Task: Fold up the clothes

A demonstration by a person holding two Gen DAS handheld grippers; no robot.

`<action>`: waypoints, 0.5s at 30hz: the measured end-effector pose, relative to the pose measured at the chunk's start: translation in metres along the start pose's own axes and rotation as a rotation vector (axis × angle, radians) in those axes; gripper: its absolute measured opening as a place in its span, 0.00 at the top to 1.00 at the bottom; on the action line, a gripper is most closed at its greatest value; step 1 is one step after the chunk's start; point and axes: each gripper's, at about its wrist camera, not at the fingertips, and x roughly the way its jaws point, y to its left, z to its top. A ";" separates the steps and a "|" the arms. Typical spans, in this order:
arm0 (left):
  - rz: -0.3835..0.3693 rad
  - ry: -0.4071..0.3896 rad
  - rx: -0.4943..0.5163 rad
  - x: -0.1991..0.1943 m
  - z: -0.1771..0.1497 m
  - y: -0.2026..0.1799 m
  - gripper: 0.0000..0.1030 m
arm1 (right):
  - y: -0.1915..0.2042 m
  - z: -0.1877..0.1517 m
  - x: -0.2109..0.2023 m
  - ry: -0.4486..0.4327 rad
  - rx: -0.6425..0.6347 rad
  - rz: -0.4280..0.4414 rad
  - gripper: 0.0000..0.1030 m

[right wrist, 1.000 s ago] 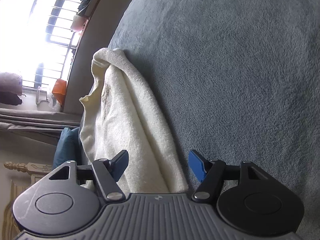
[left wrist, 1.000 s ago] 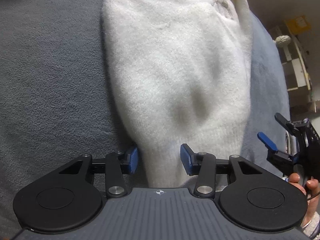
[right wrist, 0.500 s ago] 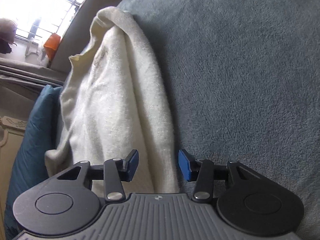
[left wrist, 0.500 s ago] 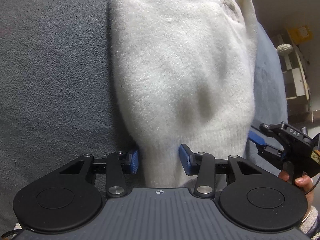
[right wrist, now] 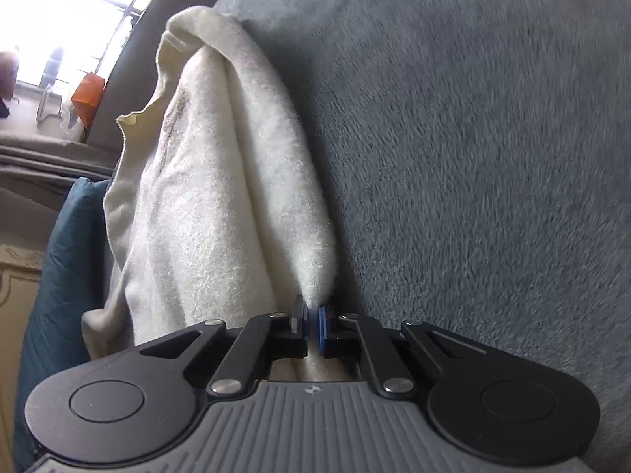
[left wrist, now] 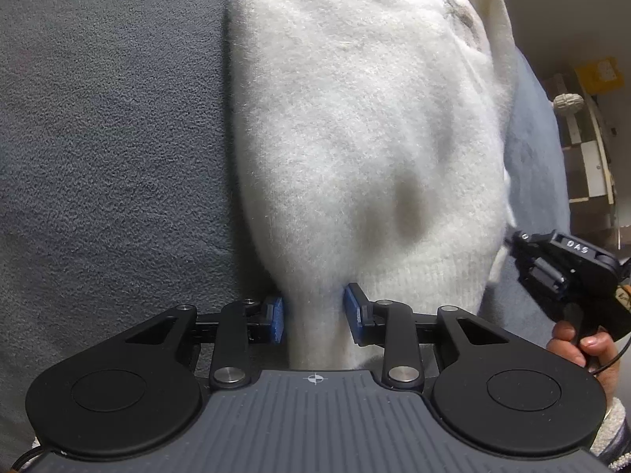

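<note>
A grey fleece blanket (left wrist: 110,149) covers the soft surface that carries everything; its short, nubbly pile fills the left side of the left wrist view and the right side of the right wrist view (right wrist: 473,157), and what lies beneath it cannot be told. Directly on it lies one fluffy white garment (left wrist: 355,138), a long bunched heap running away from both cameras, with a ribbed knit band at its near end in the left wrist view and a loose folded edge at its far end in the right wrist view (right wrist: 221,181).
</note>
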 end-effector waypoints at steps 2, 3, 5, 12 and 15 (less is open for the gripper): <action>-0.012 0.009 -0.011 -0.001 0.001 0.003 0.70 | 0.008 0.010 -0.019 -0.082 -0.047 -0.019 0.95; -0.021 0.016 -0.019 -0.001 0.002 0.005 0.70 | 0.010 0.022 -0.027 -0.120 -0.052 -0.023 0.96; -0.036 0.027 -0.035 -0.003 0.005 0.009 0.70 | 0.016 0.050 -0.042 -0.188 -0.081 -0.038 0.95; -0.073 0.026 -0.038 -0.011 0.016 0.016 0.70 | 0.064 0.167 -0.062 -0.337 -0.322 -0.143 0.96; -0.085 0.029 -0.041 -0.014 0.019 0.023 0.70 | 0.091 0.232 -0.073 -0.445 -0.359 -0.175 0.96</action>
